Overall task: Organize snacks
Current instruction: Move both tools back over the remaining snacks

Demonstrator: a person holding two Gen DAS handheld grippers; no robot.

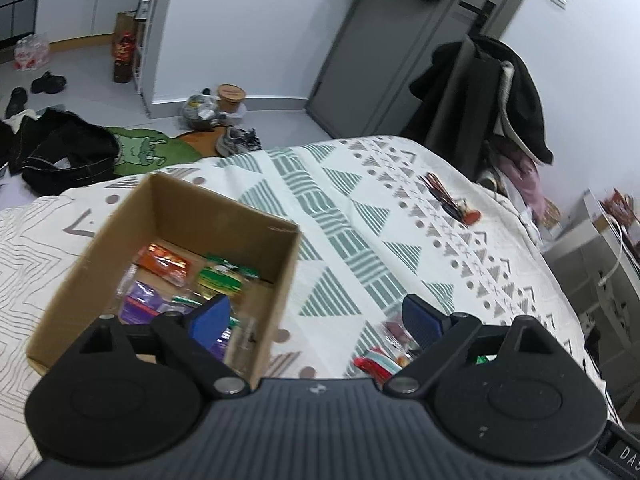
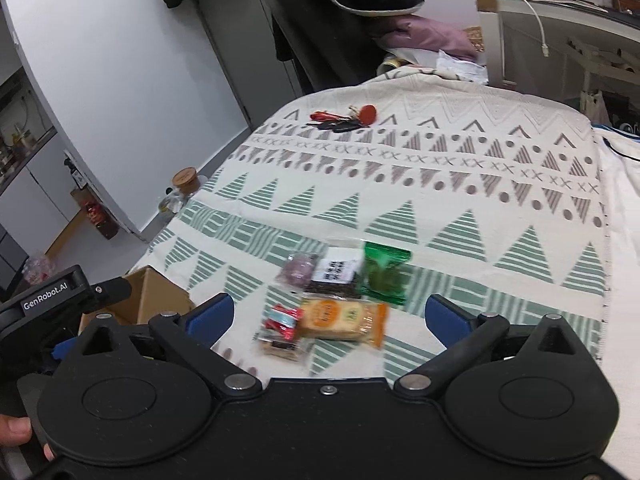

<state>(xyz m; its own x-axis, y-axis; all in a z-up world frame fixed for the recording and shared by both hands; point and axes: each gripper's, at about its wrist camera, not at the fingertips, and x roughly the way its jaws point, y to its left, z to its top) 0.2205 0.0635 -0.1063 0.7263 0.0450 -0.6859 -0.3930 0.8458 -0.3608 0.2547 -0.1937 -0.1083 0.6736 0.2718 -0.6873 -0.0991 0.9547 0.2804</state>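
On the patterned bedspread [image 1: 352, 216], which fills both wrist views, an open cardboard box [image 1: 256, 216] stands at about 9 o'clock in the left view. Inside it lie at least four snack packets: one orange [image 1: 162, 262], one green and yellow [image 1: 220, 280], one purple [image 1: 138, 304], and a clear one near the front wall, partly hidden. The left gripper [image 1: 316, 318] hangs with its jaws spread wide and nothing between them; its left blue pad [image 1: 212, 318] sits over the box's front corner, while its right pad is above loose packets on the cloth, though whether it touches any of them cannot be told.

The right gripper [image 2: 328, 316] is likewise wide open and empty, poised above a cluster of six loose snacks at the centre of its view: an orange cracker pack [image 2: 344, 318], a green packet [image 2: 384, 276] at 1 o'clock from it, a black-and-white packet [image 2: 334, 274] at 12 o'clock, a purple one [image 2: 300, 272] at 11 o'clock, a red-and-teal one [image 2: 282, 320] at 9 o'clock, and a clear brownish one [image 2: 280, 346] at 8 o'clock. They lie touching or overlapping.

One bunch of keys [image 2: 344, 120] rests well apart, at 12 o'clock.
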